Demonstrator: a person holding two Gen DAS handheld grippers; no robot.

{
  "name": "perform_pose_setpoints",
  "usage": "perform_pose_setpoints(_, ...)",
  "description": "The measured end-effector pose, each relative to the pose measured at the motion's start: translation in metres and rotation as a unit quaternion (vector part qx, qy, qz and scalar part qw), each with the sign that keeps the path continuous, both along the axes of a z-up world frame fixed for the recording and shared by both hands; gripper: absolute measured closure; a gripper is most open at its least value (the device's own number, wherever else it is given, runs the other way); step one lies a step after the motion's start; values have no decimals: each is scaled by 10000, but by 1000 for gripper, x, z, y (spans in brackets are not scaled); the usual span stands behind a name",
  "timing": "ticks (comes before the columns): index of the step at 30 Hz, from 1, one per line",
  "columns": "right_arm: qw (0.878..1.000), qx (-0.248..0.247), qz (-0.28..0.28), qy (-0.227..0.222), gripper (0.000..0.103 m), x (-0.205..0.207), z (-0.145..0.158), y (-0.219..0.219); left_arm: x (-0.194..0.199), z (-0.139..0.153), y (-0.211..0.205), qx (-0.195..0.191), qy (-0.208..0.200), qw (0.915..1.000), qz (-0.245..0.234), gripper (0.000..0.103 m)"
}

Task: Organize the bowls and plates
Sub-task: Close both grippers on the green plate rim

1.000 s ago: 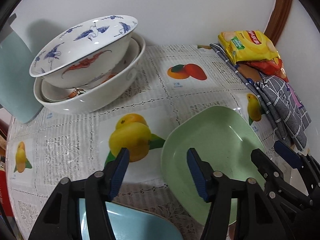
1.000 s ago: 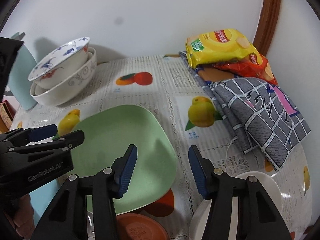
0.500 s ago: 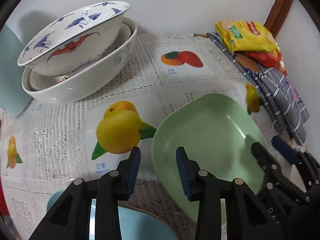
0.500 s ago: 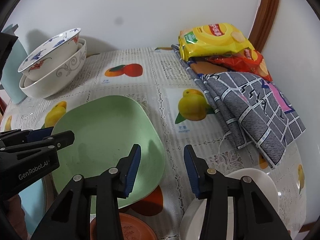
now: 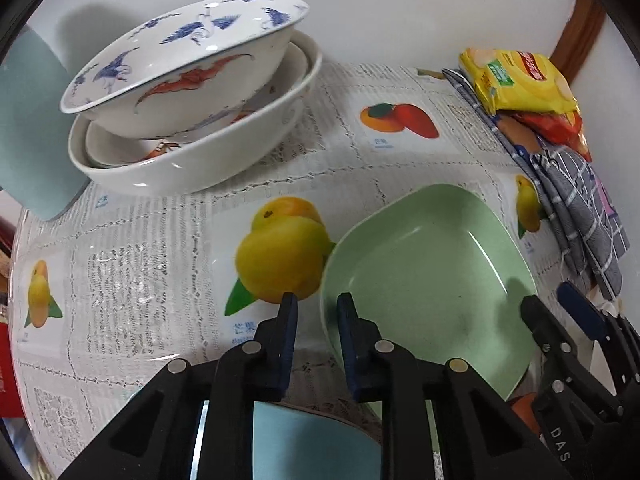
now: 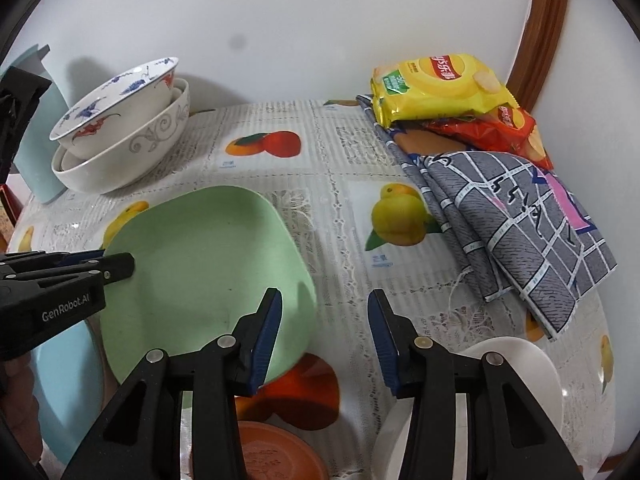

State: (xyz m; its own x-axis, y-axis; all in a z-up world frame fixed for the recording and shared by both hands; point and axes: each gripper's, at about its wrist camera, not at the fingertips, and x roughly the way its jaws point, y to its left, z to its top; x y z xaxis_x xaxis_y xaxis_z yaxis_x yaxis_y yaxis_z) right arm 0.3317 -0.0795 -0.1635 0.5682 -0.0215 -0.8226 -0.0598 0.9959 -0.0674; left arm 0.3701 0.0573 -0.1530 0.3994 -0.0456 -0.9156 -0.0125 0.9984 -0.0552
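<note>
A green square plate [image 5: 428, 276] [image 6: 200, 276] lies on the fruit-print tablecloth. My left gripper [image 5: 316, 312] straddles its left rim, jaws narrowed around the rim with a small gap showing; it shows from the side in the right wrist view [image 6: 96, 264]. My right gripper [image 6: 324, 312] straddles the plate's right rim, jaws still apart. A blue-and-red patterned bowl [image 5: 188, 68] [image 6: 116, 104] sits tilted in stacked white bowls [image 5: 200, 160] [image 6: 120, 160] at the back left.
A light blue plate [image 5: 312, 448] [image 6: 68, 392], a terracotta dish [image 6: 276, 456] and a white plate [image 6: 516, 372] lie near the front edge. Snack bags [image 6: 436, 88] and a grey checked cloth [image 6: 520, 208] lie at right. A pale blue object [image 5: 32, 128] stands at left.
Both grippers have moved in on the green plate. The left jaws have narrowed a lot around its left rim. The right jaws narrowed, then widened a little at its right rim.
</note>
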Motion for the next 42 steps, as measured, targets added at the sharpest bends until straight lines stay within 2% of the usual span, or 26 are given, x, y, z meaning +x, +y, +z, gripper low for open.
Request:
perform_pose_setpoints(4, 9999, -38, -26, 139, 59, 3, -8, 3, 2, -5, -5, -24, 89, 9999, -96, 83)
perform_pose_setpoints(9, 9997, -185, -129, 94, 59, 3, -10, 6, 3, -6, -6, -70, 90, 9999, -120, 83)
perform_pose_setpoints(11, 9997, -200, -126, 79, 63, 3, -11, 7, 3, -6, -5, -140, 38, 9998, -115, 83)
perform_pose_setpoints(14, 9992, -358, -190, -25, 78, 3, -12, 8, 2, -6, -6, -269, -11, 9995, -168, 83)
perform_pose_setpoints(15, 9989, -416, -206, -86, 87, 3, -12, 7, 2, -5, -6, -314, -41, 9993, -188, 84)
perform_pose_setpoints(16, 9990, -393, -176, -108, 94, 4, -11, 6, 1, -4, -6, -369, -62, 9991, -214, 88)
perform_pose_setpoints(21, 9993, -236, -227, -157, 96, 5, -9, 2, -2, 3, -3, -391, -176, 9989, -186, 92)
perform_pose_setpoints(28, 9988, 329, -257, -253, 98, 3, 1, -8, -7, 16, 8, -574, -295, 9979, -98, 93)
perform_pose_setpoints(42, 9963, 668, -247, -483, 98, -7, 20, -15, -16, 24, 4, -306, -316, 9990, -63, 93)
